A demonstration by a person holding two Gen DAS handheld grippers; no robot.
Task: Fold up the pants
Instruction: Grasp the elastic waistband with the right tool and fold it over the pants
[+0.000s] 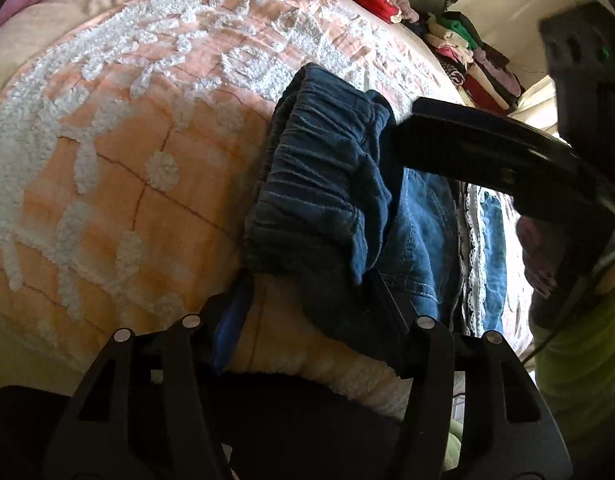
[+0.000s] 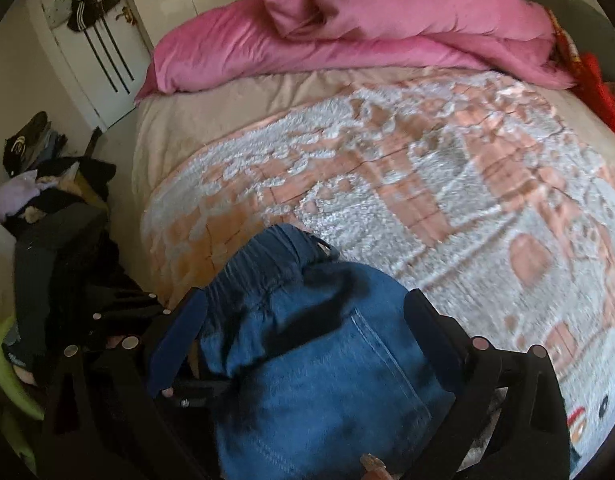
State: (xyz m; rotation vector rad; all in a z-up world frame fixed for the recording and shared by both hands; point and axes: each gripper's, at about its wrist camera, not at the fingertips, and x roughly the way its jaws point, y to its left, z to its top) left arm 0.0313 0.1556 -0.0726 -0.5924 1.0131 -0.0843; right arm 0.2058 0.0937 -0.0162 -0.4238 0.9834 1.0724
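The dark blue denim pants [image 1: 319, 184] hang bunched over the peach and white bedspread [image 1: 119, 168], elastic waistband uppermost. My left gripper [image 1: 309, 280] stands open around the lower fold of the waistband. The cloth lies against its right finger [image 1: 387, 312], while a strip of bedspread shows beside its blue left pad [image 1: 227, 320]. In the right wrist view the pants [image 2: 307, 360] fill the space between the fingers of my right gripper [image 2: 305, 300], which is shut on the bunched cloth. One right finger [image 1: 467, 148] reaches the waistband from the right; the other is hidden.
A pink duvet [image 2: 347, 32] is heaped at the head of the bed. Stacked folded clothes [image 1: 479, 68] line the far bed edge. Lace-trimmed and denim garments [image 1: 479, 248] lie beside the pants. Dark clothes [image 2: 55, 208] pile up by the bed, near a white door [image 2: 103, 52].
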